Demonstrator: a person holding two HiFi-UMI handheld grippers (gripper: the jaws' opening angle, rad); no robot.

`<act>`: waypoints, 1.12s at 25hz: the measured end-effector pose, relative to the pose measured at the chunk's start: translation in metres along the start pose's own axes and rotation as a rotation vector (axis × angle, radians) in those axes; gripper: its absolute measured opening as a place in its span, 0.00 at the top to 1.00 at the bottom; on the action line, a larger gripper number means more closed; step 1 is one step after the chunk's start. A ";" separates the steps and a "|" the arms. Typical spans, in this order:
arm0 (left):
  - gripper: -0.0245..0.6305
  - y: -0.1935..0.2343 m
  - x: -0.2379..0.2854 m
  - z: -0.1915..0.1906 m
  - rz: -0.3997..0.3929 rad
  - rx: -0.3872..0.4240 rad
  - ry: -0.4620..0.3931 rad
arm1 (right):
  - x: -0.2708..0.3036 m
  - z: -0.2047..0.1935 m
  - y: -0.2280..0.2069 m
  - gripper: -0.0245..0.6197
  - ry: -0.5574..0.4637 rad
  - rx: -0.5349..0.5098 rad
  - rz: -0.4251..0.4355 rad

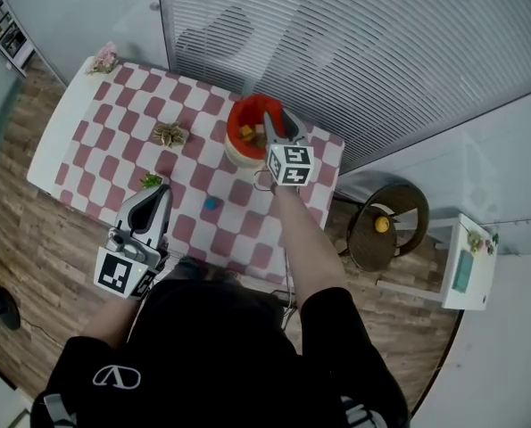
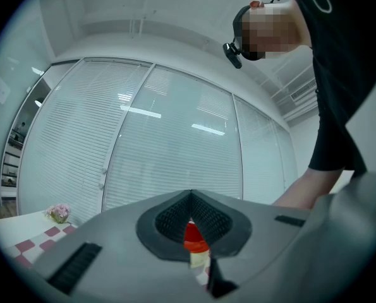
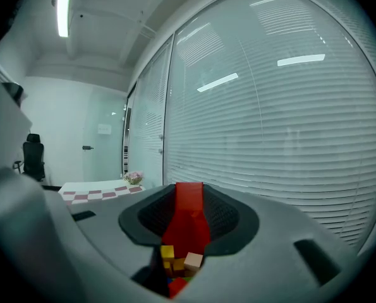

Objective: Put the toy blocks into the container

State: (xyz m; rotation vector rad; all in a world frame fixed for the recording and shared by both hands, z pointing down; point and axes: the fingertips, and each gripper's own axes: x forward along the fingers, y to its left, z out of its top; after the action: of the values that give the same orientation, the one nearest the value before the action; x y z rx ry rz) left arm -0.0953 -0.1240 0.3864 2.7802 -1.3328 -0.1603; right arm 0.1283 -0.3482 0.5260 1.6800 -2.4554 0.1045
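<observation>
1. Two jaws of right gripper [image 3: 189, 193], partly apart, clamped on red block [image 3: 189, 218].
2. Directly below: red container [image 1: 247, 103], yellow and tan blocks [image 3: 186, 262] inside.
3. Left gripper [image 2: 191, 201], jaws together, empty, at near edge of checkered table [image 1: 87, 141].
4. Blue block [image 1: 211, 204] loose on table, apart from container.

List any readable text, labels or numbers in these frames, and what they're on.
No readable words or numbers anywhere.
Left cube, right cube: square marker patterns only, no characters.
Shirt emblem: white logo shape, no letters.
Wall sign in the right gripper view: too blurred to read.
</observation>
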 end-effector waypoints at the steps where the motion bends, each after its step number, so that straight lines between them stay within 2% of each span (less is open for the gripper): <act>1: 0.96 0.000 0.000 0.000 0.001 0.000 0.000 | 0.000 -0.003 -0.001 0.75 0.009 -0.001 -0.001; 8: 0.96 0.002 -0.002 -0.002 0.010 -0.004 0.003 | 0.004 -0.026 -0.005 0.73 0.082 0.022 -0.010; 12: 0.96 0.002 -0.003 -0.001 0.010 -0.002 0.001 | 0.005 -0.026 -0.004 0.67 0.089 0.031 0.002; 16: 0.96 0.002 -0.003 -0.001 0.008 -0.001 0.000 | 0.005 -0.021 -0.003 0.68 0.082 0.018 0.005; 21: 0.96 0.002 -0.002 0.003 0.007 -0.001 -0.007 | -0.005 0.010 0.000 0.69 0.008 -0.008 0.006; 28: 0.96 -0.003 0.002 0.010 0.008 -0.004 -0.039 | -0.050 0.088 0.034 0.70 -0.189 -0.057 0.067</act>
State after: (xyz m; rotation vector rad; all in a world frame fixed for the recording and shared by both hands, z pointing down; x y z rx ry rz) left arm -0.0932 -0.1242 0.3757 2.7822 -1.3507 -0.2183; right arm 0.1060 -0.3032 0.4314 1.6541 -2.6229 -0.1216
